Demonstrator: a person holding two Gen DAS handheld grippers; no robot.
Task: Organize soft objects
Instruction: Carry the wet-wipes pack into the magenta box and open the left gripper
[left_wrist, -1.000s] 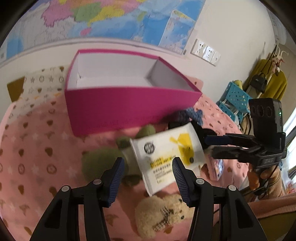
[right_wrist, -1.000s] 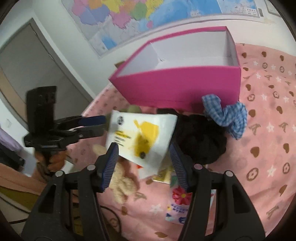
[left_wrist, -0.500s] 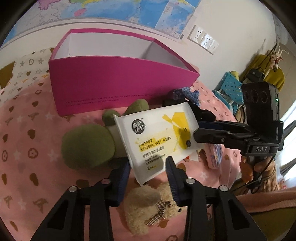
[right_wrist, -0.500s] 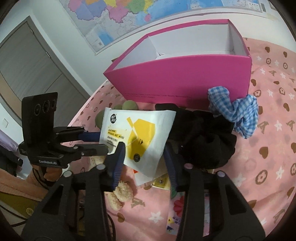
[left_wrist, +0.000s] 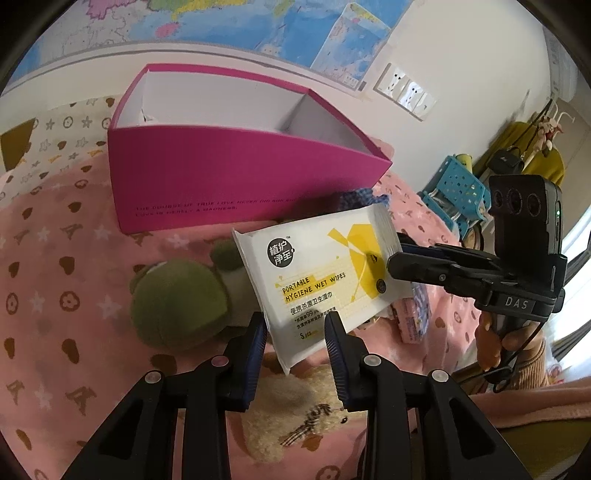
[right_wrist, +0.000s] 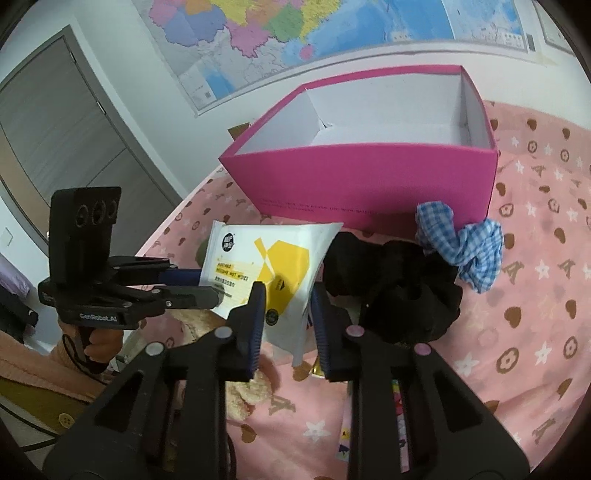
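From the left wrist view, the left gripper (left_wrist: 295, 330) has just been closing and now pinches the near corner of the wet-wipes pack (left_wrist: 321, 280), held in the air in front of the pink box (left_wrist: 236, 177); the right gripper (left_wrist: 397, 260) clamps the pack's far edge — a two-handed hold. Below lie a green plush (left_wrist: 177, 302) and a beige teddy (left_wrist: 295, 424) on the pink bedspread (left_wrist: 48, 295). From the right wrist view, the right gripper (right_wrist: 286, 304) has likewise been closing onto the pack's (right_wrist: 273, 258) lower corner, beside a black cloth (right_wrist: 399, 288) and a blue checked cloth (right_wrist: 461, 251). The step looks like carrying the pack to the box; next, I judge, both hands must lift it over the near wall, then let go inside
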